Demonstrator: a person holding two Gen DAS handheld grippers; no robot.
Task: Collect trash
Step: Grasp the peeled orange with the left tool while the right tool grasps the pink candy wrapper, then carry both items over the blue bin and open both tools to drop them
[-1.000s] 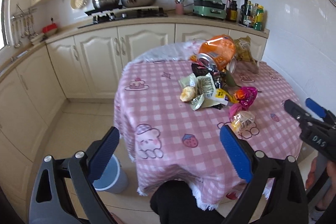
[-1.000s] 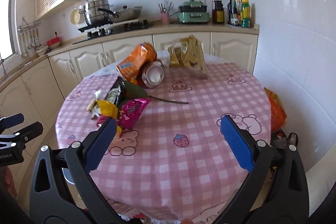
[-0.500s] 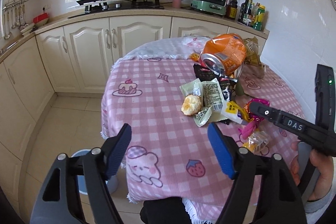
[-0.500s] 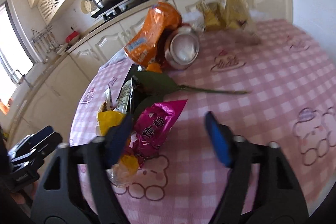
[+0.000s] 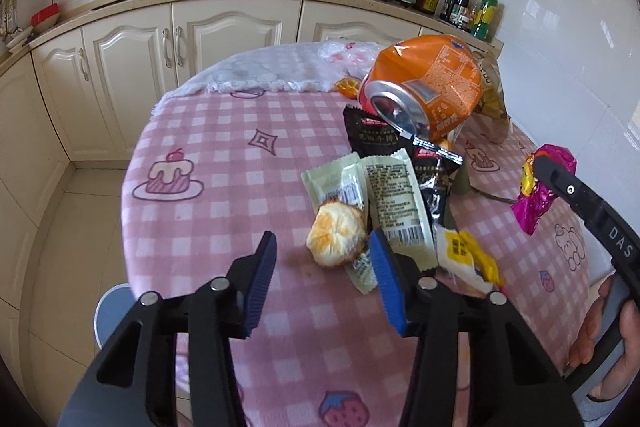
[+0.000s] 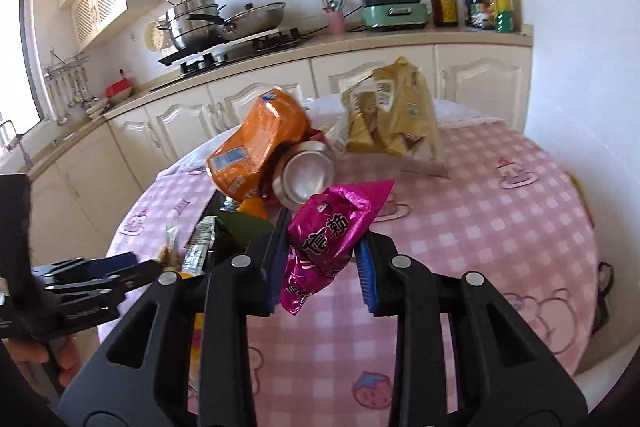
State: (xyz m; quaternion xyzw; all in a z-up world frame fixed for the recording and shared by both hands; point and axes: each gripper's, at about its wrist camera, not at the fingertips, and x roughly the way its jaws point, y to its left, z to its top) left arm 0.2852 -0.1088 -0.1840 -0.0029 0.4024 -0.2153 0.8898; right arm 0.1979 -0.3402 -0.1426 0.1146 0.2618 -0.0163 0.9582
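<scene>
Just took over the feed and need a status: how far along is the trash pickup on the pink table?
Barely started: nothing looks binned yet. In hand: the right gripper has just closed on the magenta wrapper, lifted off the cloth. The left gripper, jaws narrowing but empty, nears the half-eaten pastry. Left: orange can, green wrappers, black packets, yellow wrapper, gold bag.
</scene>
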